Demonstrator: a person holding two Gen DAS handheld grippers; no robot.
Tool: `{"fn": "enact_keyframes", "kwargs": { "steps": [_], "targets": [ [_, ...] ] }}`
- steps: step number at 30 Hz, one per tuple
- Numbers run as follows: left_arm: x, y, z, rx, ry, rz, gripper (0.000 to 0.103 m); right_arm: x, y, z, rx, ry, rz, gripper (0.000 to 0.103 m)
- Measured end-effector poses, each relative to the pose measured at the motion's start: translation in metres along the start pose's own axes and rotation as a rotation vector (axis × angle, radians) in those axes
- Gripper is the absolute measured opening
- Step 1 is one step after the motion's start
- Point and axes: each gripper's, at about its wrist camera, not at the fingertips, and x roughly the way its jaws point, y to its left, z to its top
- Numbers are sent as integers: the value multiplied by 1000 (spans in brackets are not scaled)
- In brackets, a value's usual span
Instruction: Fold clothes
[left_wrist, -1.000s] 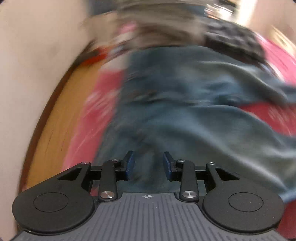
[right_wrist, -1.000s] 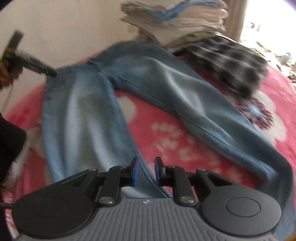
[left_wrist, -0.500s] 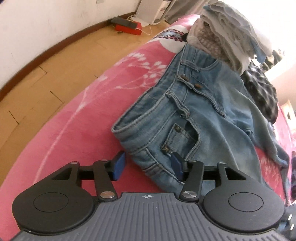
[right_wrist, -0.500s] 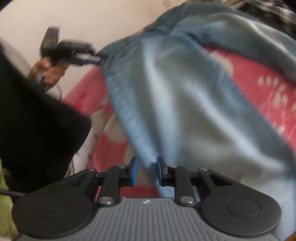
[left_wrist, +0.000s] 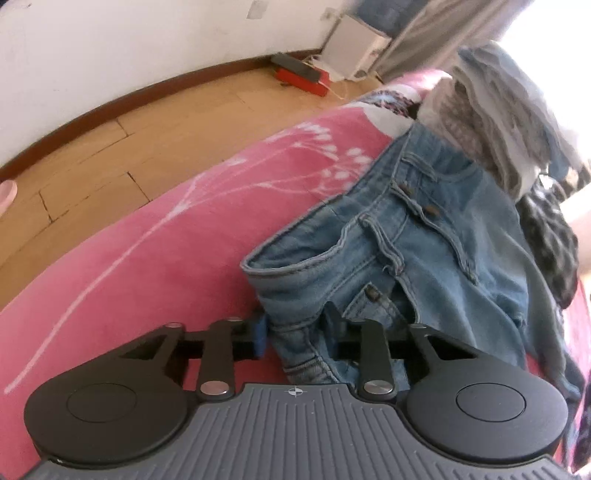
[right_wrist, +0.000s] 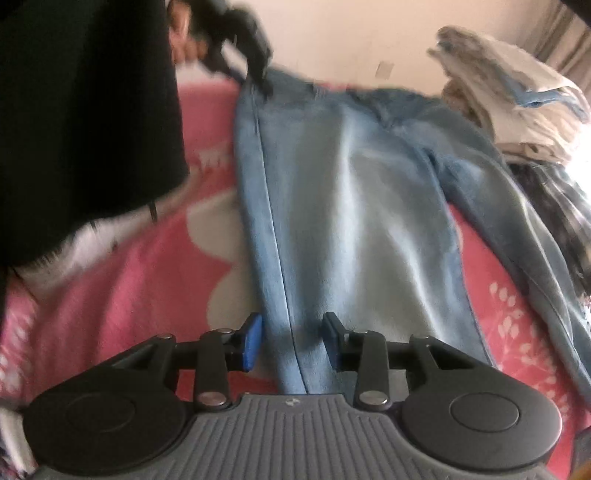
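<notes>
1. Your left gripper (left_wrist: 295, 330), which stood wide around the waistband corner half a second ago, is now closing on it. The near waist corner of the jeans (left_wrist: 424, 258) lies bunched between the two pads; whether they already press the denim cannot be told for certain, but the fabric fills the gap.
2. Your right gripper (right_wrist: 291, 341) has travelled from mid-leg down the trouser leg and now sits over its outer edge. Its jaws are partly open with the side seam between them, and the pads do not yet appear to press the cloth.
3. The jeans (right_wrist: 351, 221) lie spread face up on the pink blanket (right_wrist: 155, 280), waist towards the wall, the second leg angled off to the right beside the stack of folded laundry (right_wrist: 509, 99).
4. Meaning for the task: you now have one end of the near side nearly secured and the other end lined up. Judged from this, the leg-over-leg fold is about to start, not yet begun.
</notes>
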Motion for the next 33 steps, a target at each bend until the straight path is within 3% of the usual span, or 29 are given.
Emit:
{"fn": "enact_keyframes", "kwargs": {
  "steps": [2,4,9,12,16,18,19,20,21,25,28,31,33],
  "targets": [
    [-4,-2,1,-4,-13,0,18,2,5,2,-38,3,-25,7],
    [-10,-5,4,9,-28,0,15,1,9,6,-61,-4,-39,6],
    [-24,-7,16,64,-62,-4,14,-6,10,13,-37,-48,4,5],
    [-18,-2,20,73,-57,15,14,6,11,16,-33,-30,24,6],
    [-1,4,15,113,-28,37,18,21,12,17,-26,-4,21,12],
    [3,5,12,152,-22,43,25,16,11,18,-23,-10,33,25],
    [0,4,14,167,-21,40,27,11,8,17,2,-17,46,33],
    [-4,5,16,177,-21,38,32,7,3,16,36,-27,58,35],
    [-8,5,17,187,-21,36,37,2,-1,15,66,-34,60,35],
    [-27,4,24,221,-33,30,39,-21,-23,2,179,-41,42,35],
    [-48,3,29,248,-93,59,39,-43,-36,-17,276,-26,33,36],
    [-64,-6,32,285,-153,53,39,-63,-54,-48,492,14,39,35],
    [-64,-29,30,361,-169,16,39,-75,-74,-77,739,13,50,36]
  ]
}}
